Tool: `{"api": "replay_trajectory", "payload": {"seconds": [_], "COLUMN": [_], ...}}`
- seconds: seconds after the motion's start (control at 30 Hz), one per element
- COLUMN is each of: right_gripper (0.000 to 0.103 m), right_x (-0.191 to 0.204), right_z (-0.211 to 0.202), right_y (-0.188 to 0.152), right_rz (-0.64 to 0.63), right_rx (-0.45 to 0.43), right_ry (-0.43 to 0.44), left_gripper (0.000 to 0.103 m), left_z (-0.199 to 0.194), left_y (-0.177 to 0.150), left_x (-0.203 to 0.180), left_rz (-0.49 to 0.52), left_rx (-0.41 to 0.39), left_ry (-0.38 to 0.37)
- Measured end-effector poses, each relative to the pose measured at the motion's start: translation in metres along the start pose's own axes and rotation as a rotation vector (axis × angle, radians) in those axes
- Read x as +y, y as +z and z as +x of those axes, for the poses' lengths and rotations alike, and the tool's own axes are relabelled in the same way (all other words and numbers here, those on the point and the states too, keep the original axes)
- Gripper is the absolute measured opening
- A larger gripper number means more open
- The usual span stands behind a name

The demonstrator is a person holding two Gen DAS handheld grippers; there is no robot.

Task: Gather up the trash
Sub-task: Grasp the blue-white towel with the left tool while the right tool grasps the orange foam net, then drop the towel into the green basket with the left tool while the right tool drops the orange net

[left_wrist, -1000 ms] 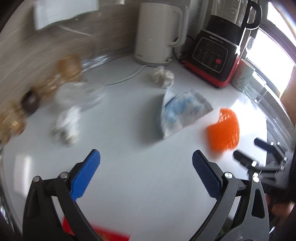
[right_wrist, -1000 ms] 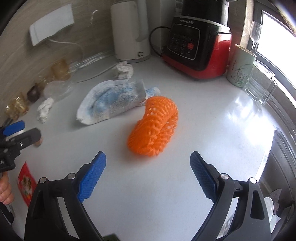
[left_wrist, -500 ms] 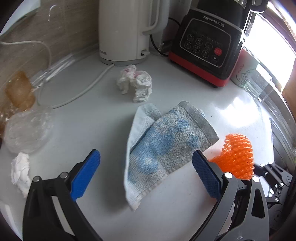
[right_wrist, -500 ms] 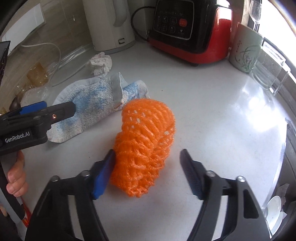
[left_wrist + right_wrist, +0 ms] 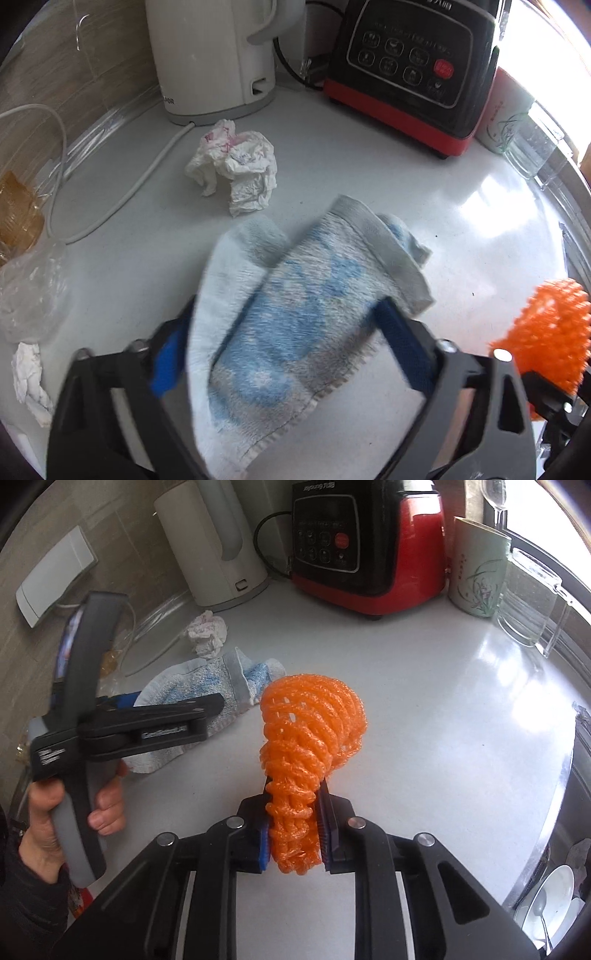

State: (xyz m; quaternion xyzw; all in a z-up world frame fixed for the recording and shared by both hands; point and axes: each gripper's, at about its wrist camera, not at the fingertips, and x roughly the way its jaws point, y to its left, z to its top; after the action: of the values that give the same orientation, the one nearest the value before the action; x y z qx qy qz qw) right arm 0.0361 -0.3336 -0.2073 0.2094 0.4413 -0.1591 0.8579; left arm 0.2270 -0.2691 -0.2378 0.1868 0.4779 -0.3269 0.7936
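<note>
My right gripper (image 5: 293, 840) is shut on an orange foam net (image 5: 306, 738) and holds it just above the white counter; the net also shows at the right edge of the left wrist view (image 5: 546, 328). My left gripper (image 5: 284, 350) stands open around a blue-and-white cloth (image 5: 295, 325), one finger on each side, the left finger partly hidden by the cloth. The cloth also shows in the right wrist view (image 5: 207, 690). A crumpled white tissue (image 5: 236, 166) lies beyond the cloth, near the kettle. A smaller tissue wad (image 5: 29, 384) lies at the far left.
A white kettle (image 5: 210, 55) and its cord (image 5: 122, 199) stand at the back, with a black-and-red blender base (image 5: 413, 70), a mug (image 5: 476, 572) and a glass jug (image 5: 532, 602) to the right. Clear plastic (image 5: 29, 291) lies at the left. A sink with dishes (image 5: 546, 901) is at the right.
My right gripper has shut on the orange net and lifted it. My left gripper has moved forward over the cloth, its fingers now astride it and somewhat closer together.
</note>
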Motion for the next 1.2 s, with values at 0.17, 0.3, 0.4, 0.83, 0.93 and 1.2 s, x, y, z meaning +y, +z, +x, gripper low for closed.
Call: {"api": "replay_trajectory", "payload": {"seconds": [0.17, 0.3, 0.4, 0.83, 0.93, 1.2], "right_gripper": [0.021, 0.021, 0.021, 0.021, 0.021, 0.021], "right_x": [-0.002, -0.002, 0.000, 0.019, 0.025, 0.039], "right_z": [-0.008, -0.013, -0.017, -0.080, -0.097, -0.131], "right_y": [-0.004, -0.008, -0.012, -0.028, -0.038, -0.084], "right_rz": [0.000, -0.001, -0.005, -0.082, -0.129, -0.263], "right_rx": [-0.003, 0.000, -0.002, -0.057, -0.065, -0.037], "right_ry": [0.018, 0.033, 0.039, 0.111, 0.129, 0.174], "left_gripper": [0.026, 0.020, 0.019, 0.019, 0.020, 0.020], "left_z": [-0.001, -0.008, -0.028, -0.165, -0.196, -0.246], "left_y": [0.006, 0.006, 0.001, -0.062, -0.090, -0.183], "left_x": [-0.002, -0.003, -0.006, -0.028, -0.031, -0.048], "left_rz": [-0.029, -0.037, -0.040, -0.062, -0.073, -0.107], "left_rx": [0.006, -0.001, -0.036, -0.148, -0.153, -0.129], "left_ry": [-0.051, -0.060, -0.072, -0.014, -0.017, -0.011]}}
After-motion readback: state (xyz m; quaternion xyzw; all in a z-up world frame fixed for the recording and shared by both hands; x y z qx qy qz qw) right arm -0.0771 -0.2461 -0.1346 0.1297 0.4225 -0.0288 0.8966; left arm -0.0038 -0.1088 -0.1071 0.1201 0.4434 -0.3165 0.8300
